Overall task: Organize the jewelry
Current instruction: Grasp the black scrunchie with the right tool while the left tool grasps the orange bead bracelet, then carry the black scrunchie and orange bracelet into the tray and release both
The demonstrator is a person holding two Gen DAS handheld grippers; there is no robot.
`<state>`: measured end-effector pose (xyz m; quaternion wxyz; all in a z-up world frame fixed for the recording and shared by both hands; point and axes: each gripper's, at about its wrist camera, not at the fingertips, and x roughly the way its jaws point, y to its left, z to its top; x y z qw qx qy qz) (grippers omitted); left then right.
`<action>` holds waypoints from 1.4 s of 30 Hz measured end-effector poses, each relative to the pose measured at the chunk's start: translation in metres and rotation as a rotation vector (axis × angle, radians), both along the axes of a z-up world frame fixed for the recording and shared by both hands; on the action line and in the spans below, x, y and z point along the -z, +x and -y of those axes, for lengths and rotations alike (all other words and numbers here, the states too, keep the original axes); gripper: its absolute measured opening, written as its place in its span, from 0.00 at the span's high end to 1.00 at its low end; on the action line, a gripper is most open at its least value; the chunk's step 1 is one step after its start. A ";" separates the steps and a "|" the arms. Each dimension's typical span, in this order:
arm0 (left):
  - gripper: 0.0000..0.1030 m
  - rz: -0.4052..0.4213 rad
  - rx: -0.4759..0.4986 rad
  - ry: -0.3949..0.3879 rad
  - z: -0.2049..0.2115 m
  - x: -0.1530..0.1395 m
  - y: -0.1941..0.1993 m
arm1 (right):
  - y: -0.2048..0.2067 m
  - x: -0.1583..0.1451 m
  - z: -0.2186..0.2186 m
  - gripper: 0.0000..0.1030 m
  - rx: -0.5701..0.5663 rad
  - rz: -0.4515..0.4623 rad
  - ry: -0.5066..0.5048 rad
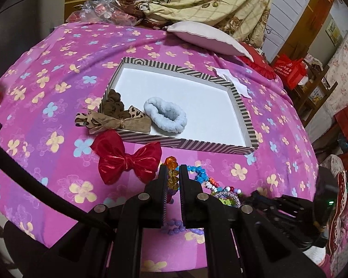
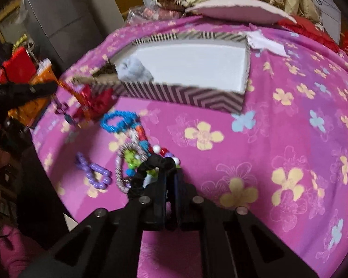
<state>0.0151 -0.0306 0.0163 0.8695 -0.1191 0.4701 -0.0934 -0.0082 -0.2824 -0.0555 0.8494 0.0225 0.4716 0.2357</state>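
Note:
My left gripper (image 1: 173,169) is shut on a bracelet of amber and purple beads (image 1: 171,176), lifted off the pink flowered bedspread (image 1: 58,69). From the right wrist view that bracelet (image 2: 68,92) dangles from the left gripper (image 2: 41,88). My right gripper (image 2: 171,173) is shut, pinching the edge of a black scrunchie (image 2: 148,165) on a pile of bead bracelets (image 2: 136,143). Ahead lies a striped box (image 1: 185,143) with a white floor. It holds a pale blue fluffy scrunchie (image 1: 165,113), a brown scrunchie (image 1: 113,106) and a leopard bow (image 1: 111,121) that hangs over its rim.
A shiny red bow (image 1: 125,159) lies before the box. A blue bead bracelet (image 2: 118,121) and a purple one (image 2: 92,171) lie loose nearby. A pillow (image 1: 208,37) and piled quilts sit beyond the box, and torn white paper (image 1: 234,81) at its far right corner.

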 end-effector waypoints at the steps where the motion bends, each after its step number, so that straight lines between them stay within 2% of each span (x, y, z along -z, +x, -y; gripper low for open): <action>1: 0.71 -0.001 0.002 -0.001 -0.001 -0.001 0.001 | -0.001 -0.007 0.001 0.94 -0.003 0.009 0.006; 10: 0.71 0.025 -0.003 0.005 -0.008 -0.020 0.014 | 0.015 -0.049 -0.004 0.94 0.006 0.076 0.013; 21: 0.71 0.027 -0.038 0.057 -0.016 -0.033 0.068 | 0.074 -0.067 -0.032 0.94 0.025 0.094 0.012; 29: 0.71 0.020 -0.068 0.099 -0.019 -0.028 0.119 | 0.120 -0.060 -0.057 0.94 0.031 0.071 -0.014; 34: 0.71 -0.014 -0.076 0.091 -0.021 -0.011 0.151 | 0.153 -0.047 -0.069 0.94 0.050 0.031 -0.028; 42: 0.71 -0.073 -0.126 0.096 -0.039 0.021 0.182 | 0.208 -0.023 -0.099 0.94 0.045 -0.038 -0.076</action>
